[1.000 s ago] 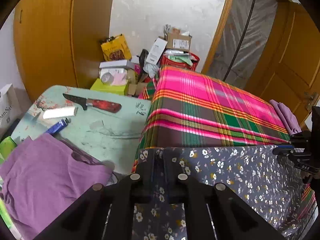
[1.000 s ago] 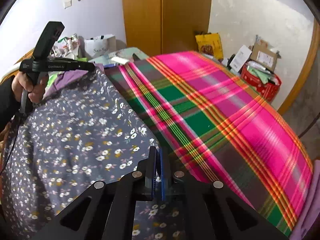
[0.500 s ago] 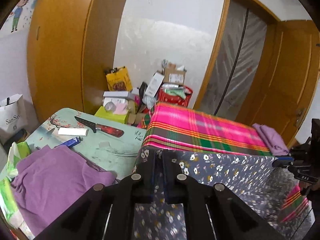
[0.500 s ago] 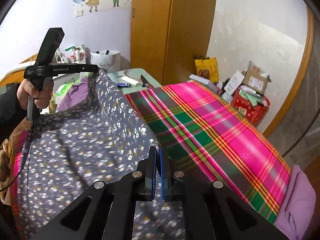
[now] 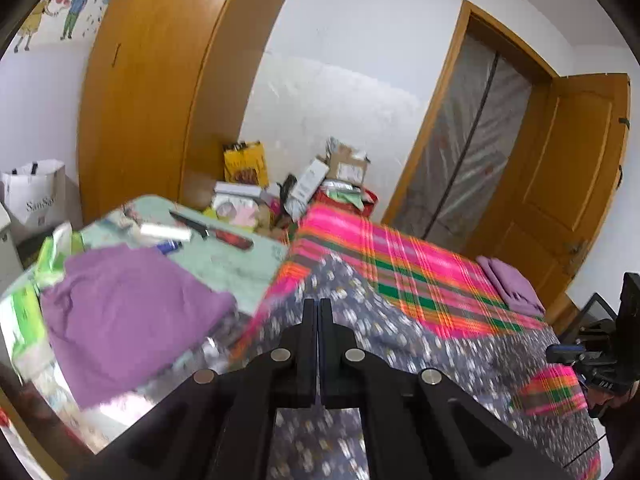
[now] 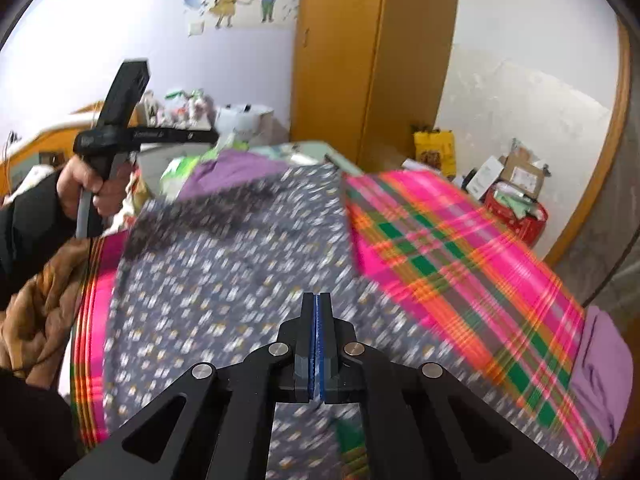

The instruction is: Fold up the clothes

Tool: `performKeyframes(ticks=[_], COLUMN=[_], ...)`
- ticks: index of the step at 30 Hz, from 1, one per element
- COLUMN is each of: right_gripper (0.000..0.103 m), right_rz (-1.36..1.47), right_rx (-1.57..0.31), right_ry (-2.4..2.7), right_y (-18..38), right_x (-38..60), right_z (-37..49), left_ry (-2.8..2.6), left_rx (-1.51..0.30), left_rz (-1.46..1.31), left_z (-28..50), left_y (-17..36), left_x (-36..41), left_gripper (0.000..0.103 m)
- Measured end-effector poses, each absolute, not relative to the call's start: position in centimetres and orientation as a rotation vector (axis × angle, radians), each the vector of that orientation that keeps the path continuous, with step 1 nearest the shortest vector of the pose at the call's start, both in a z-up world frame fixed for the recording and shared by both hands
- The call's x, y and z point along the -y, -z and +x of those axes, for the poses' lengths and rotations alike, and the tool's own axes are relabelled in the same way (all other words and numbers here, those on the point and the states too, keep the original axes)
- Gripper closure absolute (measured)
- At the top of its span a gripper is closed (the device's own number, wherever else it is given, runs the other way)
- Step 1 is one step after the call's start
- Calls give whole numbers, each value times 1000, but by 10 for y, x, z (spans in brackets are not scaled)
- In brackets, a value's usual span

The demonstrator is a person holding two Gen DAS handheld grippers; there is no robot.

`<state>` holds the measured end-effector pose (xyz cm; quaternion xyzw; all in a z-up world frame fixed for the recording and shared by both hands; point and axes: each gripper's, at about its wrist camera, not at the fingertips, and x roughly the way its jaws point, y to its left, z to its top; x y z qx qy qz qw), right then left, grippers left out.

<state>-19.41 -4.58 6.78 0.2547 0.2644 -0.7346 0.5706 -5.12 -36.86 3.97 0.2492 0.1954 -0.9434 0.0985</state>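
Observation:
A dark grey floral garment (image 5: pixel 400 340) lies spread and motion-blurred over the pink plaid bed cover (image 5: pixel 400 256). My left gripper (image 5: pixel 318 306) hangs above its near edge. Its jaws are closing and look pressed together, with nothing between them. From the right wrist view, the left gripper (image 6: pixel 214 136) is held in the air by a hand, clear of the floral garment (image 6: pixel 240 280). My right gripper (image 6: pixel 318 300) is shut, blue pads touching, with no cloth seen between them. It also shows at the right edge as the right gripper (image 5: pixel 554 350), above the garment.
A folded purple cloth (image 5: pixel 512 284) rests on the bed's far corner. A purple garment (image 5: pixel 128 304), a knife (image 5: pixel 216 234) and small items lie on the pale green table (image 5: pixel 240 264). Boxes (image 5: pixel 320 188) pile against the wall. A brown jacket (image 6: pixel 36 312) sits at the left.
Both grippers rose and pulled back. The floral garment, earlier held up by both, now lies on the bed. The left jaws have come fully together.

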Motion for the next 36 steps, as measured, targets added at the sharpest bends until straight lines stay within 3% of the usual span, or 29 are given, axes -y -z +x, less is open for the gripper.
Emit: performKeyframes(ticks=[5, 9, 11, 15, 19, 23, 25, 36], right_gripper=[101, 86, 79, 72, 71, 67, 57, 57], right_rz=[708, 759, 775, 804, 821, 815, 794, 957], right_rx=[-537, -453, -424, -392, -399, -394, -390, -361], right_ry=[1722, 1749, 1762, 1761, 1750, 1748, 1721, 1592], right_y=[-50, -51, -51, -42, -33, -37, -43, -10], right_x=[37, 42, 47, 53, 50, 56, 68, 168], right_z=[-205, -226, -237, -245, -245, -253, -258, -310], left_ry=[2793, 2803, 2815, 2782, 2726, 2676, 2653, 2605], left_rx=[-599, -571, -574, -522, -431, -518, -556, -651], left_rz=[898, 984, 1032, 1106, 1195, 1193, 1163, 1121], left_z=[-67, -89, -109, -149, -188, -197, -191, -182], left_y=[-30, -37, -44, -49, -45, -39, -38, -39], left_x=[348, 333, 327, 323, 322, 333, 339, 364], left_gripper=[103, 103, 98, 75, 72, 71, 71, 71])
